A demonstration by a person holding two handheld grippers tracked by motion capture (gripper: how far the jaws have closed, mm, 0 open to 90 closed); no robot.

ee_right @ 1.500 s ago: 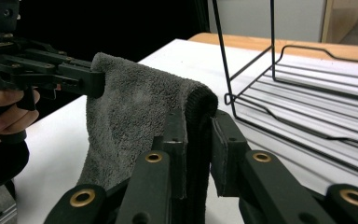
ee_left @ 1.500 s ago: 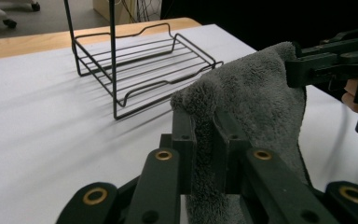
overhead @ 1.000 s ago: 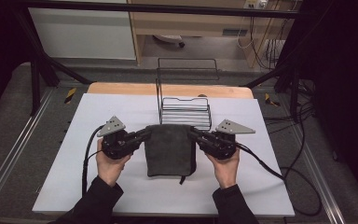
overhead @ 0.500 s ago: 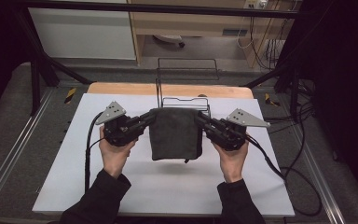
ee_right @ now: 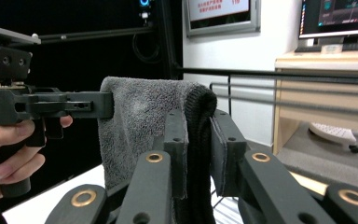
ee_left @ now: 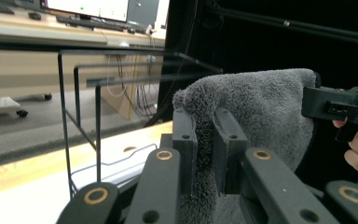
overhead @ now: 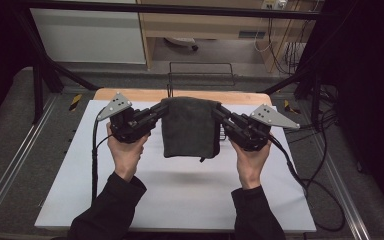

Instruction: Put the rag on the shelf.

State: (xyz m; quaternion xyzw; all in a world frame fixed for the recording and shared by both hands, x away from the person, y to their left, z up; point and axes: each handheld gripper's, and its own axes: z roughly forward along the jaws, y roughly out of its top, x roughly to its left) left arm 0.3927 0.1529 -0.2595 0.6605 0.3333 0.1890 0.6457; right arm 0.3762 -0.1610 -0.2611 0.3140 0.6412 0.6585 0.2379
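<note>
High view overhead; tong cameras close, facing inward.

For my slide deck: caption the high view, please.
Both grippers, left gripper and right gripper, hold a folded grey towel up by its top corners.

Soft overhead light falls brightly on the white table (overhead: 180, 200) while the surroundings sink into near black, the hanging grey towel (overhead: 189, 127) casts a faint shadow below, and backgrounds in both gripper views blur, monitors glaring.
</note>
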